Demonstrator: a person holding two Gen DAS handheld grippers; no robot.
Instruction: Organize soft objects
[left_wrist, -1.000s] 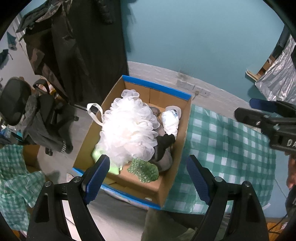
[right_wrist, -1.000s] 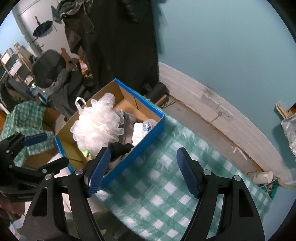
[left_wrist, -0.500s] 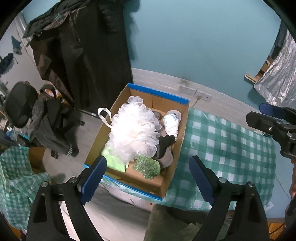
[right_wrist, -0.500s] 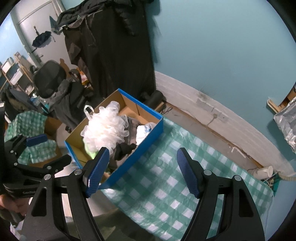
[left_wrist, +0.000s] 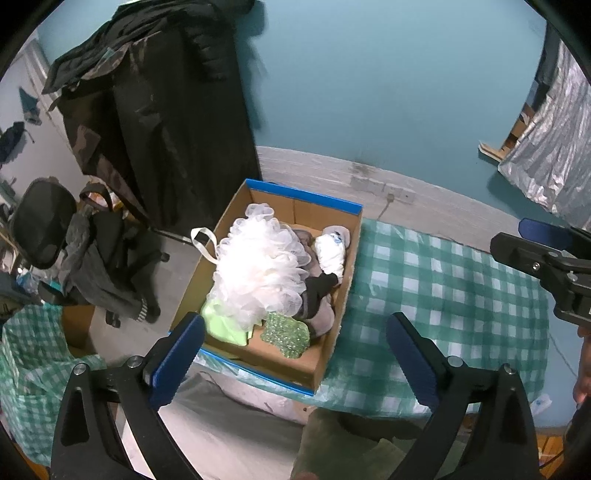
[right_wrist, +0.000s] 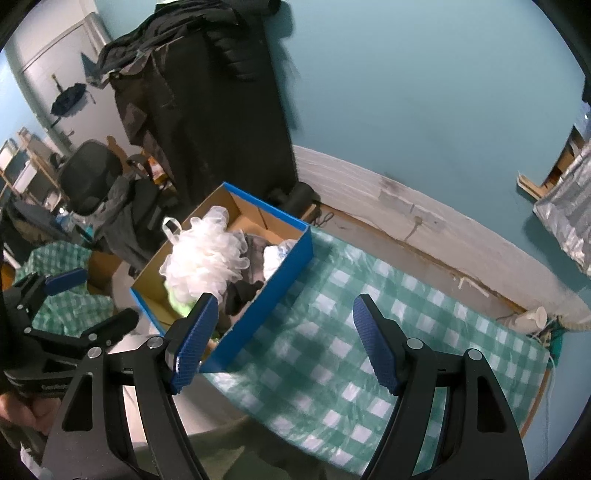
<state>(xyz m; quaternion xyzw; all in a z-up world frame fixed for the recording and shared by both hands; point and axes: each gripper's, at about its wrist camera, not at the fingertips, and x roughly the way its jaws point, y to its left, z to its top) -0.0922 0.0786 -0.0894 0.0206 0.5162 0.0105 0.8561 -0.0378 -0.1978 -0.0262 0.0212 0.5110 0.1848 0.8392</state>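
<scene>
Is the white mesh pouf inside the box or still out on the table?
Inside. The white mesh pouf sits in the cardboard box, heaped above its rim; neither gripper holds it.

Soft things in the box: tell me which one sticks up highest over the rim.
The white mesh bath pouf. It bulges above the cardboard box walls; the green sponge, white roll and dark cloth lie lower.

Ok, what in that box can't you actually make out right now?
- Light green item, left wrist view: mostly buried under the white mesh puff.
- Grey cloth: what it is, covered by the puff and black cloth.
- Box floor, right wrist view: hidden by its blue wall.
</scene>
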